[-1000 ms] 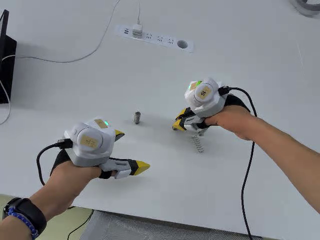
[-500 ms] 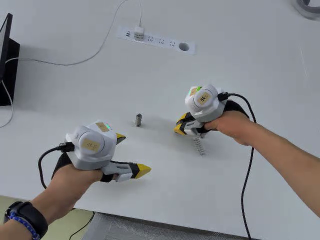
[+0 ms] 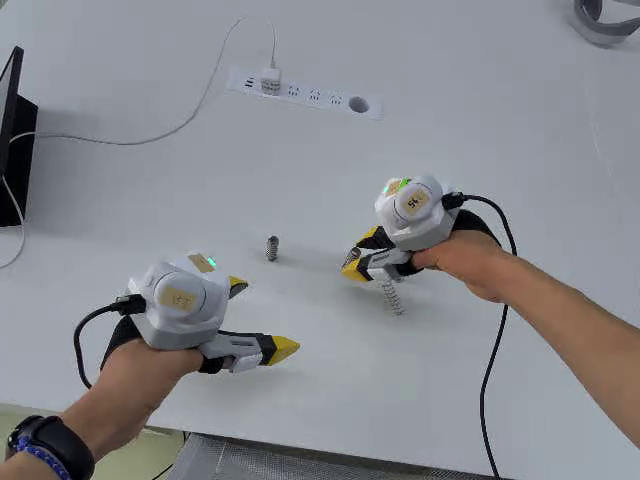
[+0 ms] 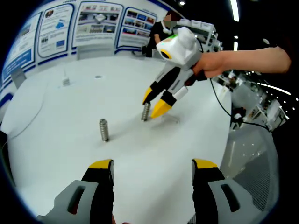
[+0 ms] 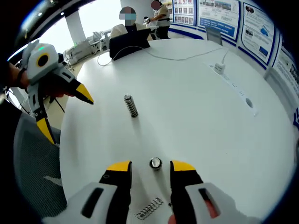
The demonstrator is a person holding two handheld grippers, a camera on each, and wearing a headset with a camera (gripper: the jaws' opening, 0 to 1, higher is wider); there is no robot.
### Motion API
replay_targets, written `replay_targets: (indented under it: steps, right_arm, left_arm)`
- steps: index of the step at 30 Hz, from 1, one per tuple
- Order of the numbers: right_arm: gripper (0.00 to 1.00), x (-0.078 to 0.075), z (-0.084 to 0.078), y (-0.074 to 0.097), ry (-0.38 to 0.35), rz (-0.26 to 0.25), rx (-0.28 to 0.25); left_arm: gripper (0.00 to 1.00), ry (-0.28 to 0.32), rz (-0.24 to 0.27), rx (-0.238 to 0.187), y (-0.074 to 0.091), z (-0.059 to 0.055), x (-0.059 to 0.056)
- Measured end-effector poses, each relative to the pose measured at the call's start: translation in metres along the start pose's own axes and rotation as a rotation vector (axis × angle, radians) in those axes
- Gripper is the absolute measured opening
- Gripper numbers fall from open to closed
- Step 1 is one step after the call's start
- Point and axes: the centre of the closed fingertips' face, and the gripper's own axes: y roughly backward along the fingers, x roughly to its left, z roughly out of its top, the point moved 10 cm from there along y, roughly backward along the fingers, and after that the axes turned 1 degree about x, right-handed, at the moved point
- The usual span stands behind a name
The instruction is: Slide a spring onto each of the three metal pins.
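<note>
My right hand-held gripper (image 5: pixel 150 167) is tipped down over a pin (image 5: pixel 155 163). Its jaws are partly open and straddle the round pin head without closing on anything. I read that as lining up on the pin, not gripping it. From the left gripper view the shaft of this pin looks ribbed, so it may already carry a spring, though I cannot be certain.

A loose spring (image 3: pixel 392 295) lies flat on the bench (image 3: pixel 480 120), just beside that pin on the side toward the near edge. It sits close under the right hand-held gripper, I judge so that it can be picked up with little travel.

A second pin (image 3: pixel 272 248) stands upright in the middle of the bench, well in from every edge. It has a spring coiled around it, so that one looks done.

My left hand-held gripper (image 4: pixel 152 164) hangs near the near edge, on the left. Its jaws are spread wide and empty, and they point toward the sprung pin. It seems parked clear of the work, ready to steady something if needed.

A power strip (image 3: pixel 300 92) lies toward the far edge, well apart from all of it.

I judge the next move needs the loose spring stood on end before it will slide on.
</note>
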Motion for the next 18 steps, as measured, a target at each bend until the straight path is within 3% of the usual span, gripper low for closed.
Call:
replay_targets:
  steps: [4,8,18]
  right_arm:
    - [0.38,0.004,-0.007,0.005,-0.016,-0.033,-0.004]
    - [0.41,0.01,-0.015,0.011,-0.08,-0.023,-0.042]
    - [0.47,0.03,-0.032,0.024,-0.136,-0.035,-0.089]
  left_arm:
    - [0.69,0.007,0.009,-0.004,0.003,0.0,-0.001]
    - [0.69,0.007,0.013,-0.005,0.005,0.0,-0.002]
    - [0.69,0.001,0.014,-0.006,0.008,0.003,-0.006]
